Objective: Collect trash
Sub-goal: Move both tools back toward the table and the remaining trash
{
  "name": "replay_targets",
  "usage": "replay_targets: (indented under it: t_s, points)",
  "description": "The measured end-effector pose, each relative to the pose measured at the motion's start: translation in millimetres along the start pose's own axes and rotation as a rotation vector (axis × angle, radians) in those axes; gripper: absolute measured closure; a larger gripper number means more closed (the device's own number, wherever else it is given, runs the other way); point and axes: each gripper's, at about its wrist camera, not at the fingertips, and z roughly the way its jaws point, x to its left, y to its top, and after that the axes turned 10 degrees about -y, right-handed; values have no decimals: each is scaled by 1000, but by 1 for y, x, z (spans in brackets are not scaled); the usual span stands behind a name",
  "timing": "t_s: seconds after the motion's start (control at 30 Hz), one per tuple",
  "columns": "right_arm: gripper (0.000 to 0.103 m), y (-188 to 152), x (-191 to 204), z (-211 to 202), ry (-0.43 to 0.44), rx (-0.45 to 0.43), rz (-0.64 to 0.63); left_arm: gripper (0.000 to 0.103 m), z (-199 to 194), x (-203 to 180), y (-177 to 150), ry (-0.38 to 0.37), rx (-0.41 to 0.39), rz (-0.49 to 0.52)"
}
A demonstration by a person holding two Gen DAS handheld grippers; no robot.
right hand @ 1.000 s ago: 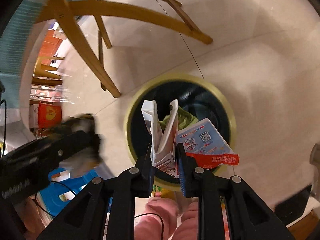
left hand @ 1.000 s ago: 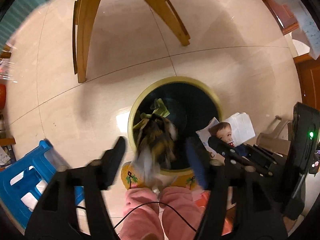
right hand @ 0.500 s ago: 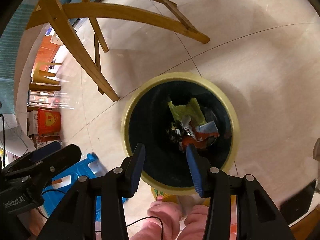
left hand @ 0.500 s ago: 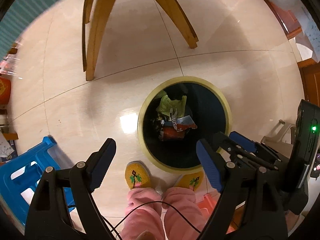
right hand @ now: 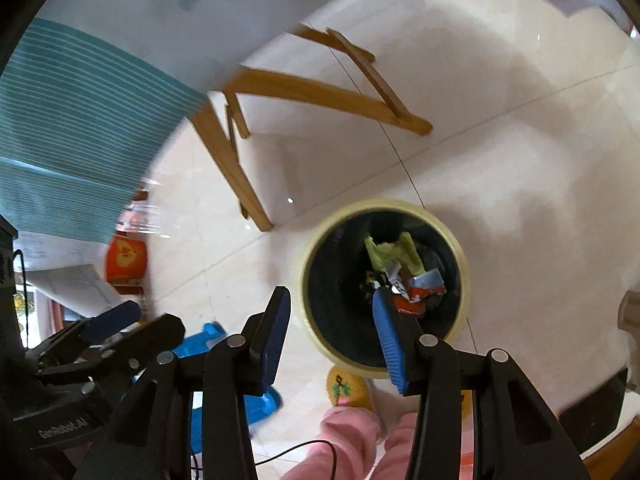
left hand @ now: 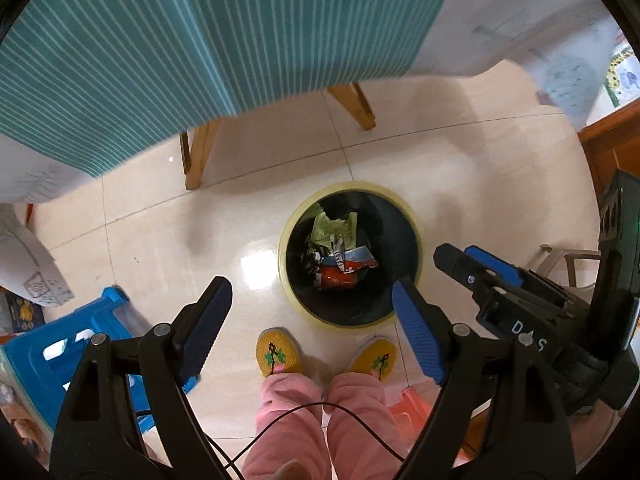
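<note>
trash (left hand: 338,258) now in bin (left hand: 408,216) | both claws emptied, raised

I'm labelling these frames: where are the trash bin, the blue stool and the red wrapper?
trash bin (left hand: 416,236): left wrist view, yellow rim, right side.
blue stool (left hand: 28,356): left wrist view, seat top.
red wrapper (left hand: 334,278): left wrist view, middle of wrapper inside the bin.

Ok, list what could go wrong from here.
1. The striped tablecloth hangs close above both open, empty tongs, left and right; raising them further could snag it.
2. The bin stands right by the slippers; a step forward might tip it and spill the wrappers.
</note>
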Motion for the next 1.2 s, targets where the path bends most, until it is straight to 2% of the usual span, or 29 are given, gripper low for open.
replay_targets:
  t_s: [0.3, 0.6, 0.87, 1.07, 1.2]
  points:
    - [59, 11, 22, -107, 65, -57, 5, 23, -114, -28, 15, 7, -84, 33]
    - [59, 31, 66, -240, 147, -168, -102, 23, -245, -46, 30, 35, -201, 27]
    - [59, 56, 98, -332, 215, -286, -203, 24, -345, -39, 50, 79, -326, -9]
    - [59, 75, 126, -369, 208, -329, -288, 24, -403, -21, 72, 115, -380, -43]
    - [59, 101, 148, -379, 197, -348, -313, 24, -432, 2, 102, 130, -400, -12]
